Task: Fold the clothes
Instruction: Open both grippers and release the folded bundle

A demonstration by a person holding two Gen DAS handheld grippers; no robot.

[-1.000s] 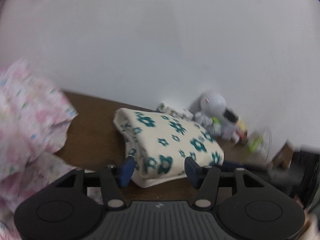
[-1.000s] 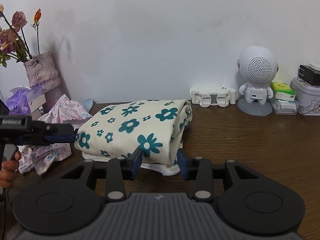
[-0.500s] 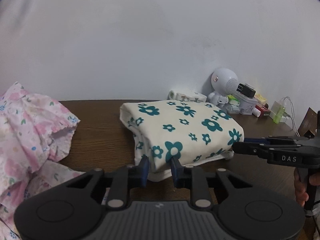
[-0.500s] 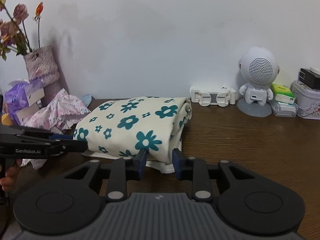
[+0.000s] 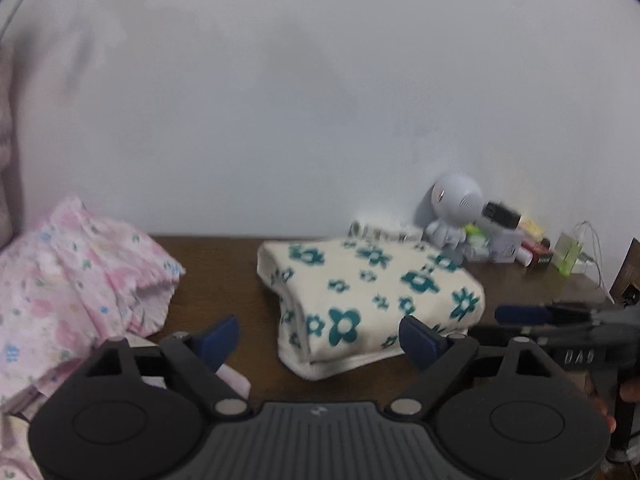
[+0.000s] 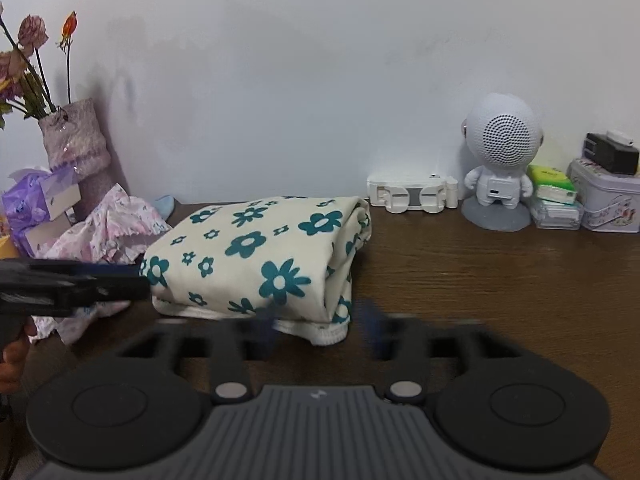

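Left wrist view
- Left gripper (image 5: 320,336): my jaws stood wide apart and held nothing, low over the tabletop (image 5: 224,280).
- Flowered garment (image 5: 372,300): one cream piece with teal flowers lay as a thick folded bundle just ahead of my gripper, flat on the tabletop, apart from both jaws.
- Pink garment (image 5: 76,280): one crumpled heap lay to my left, unfolded, with an edge reaching under my left jaw.
- Right gripper (image 5: 536,314): it came in from the right, its fingers looked close together, and its tip was just beside the bundle's right edge.

Right wrist view
- Right gripper (image 6: 320,332): my fingers were smeared by motion; I judged them parted and empty, just short of the bundle's near hem.
- Flowered garment (image 6: 256,256): it lay folded in several layers, with a white ribbed hem showing at the bottom.
- Pink garment (image 6: 108,232): it lay loosely bunched beside the vase (image 6: 76,152).
- Left gripper (image 6: 76,284): it lay beside the bundle's left edge.

Handling
- Feel: I judged both garments soft, light and limp; the layers would slide apart if lifted by one.
- Hold: I would pinch the whole stack at a corner or hem.

Count
- Garments: two.
- Grippers: two.
- Speaker figure (image 6: 500,160): one.
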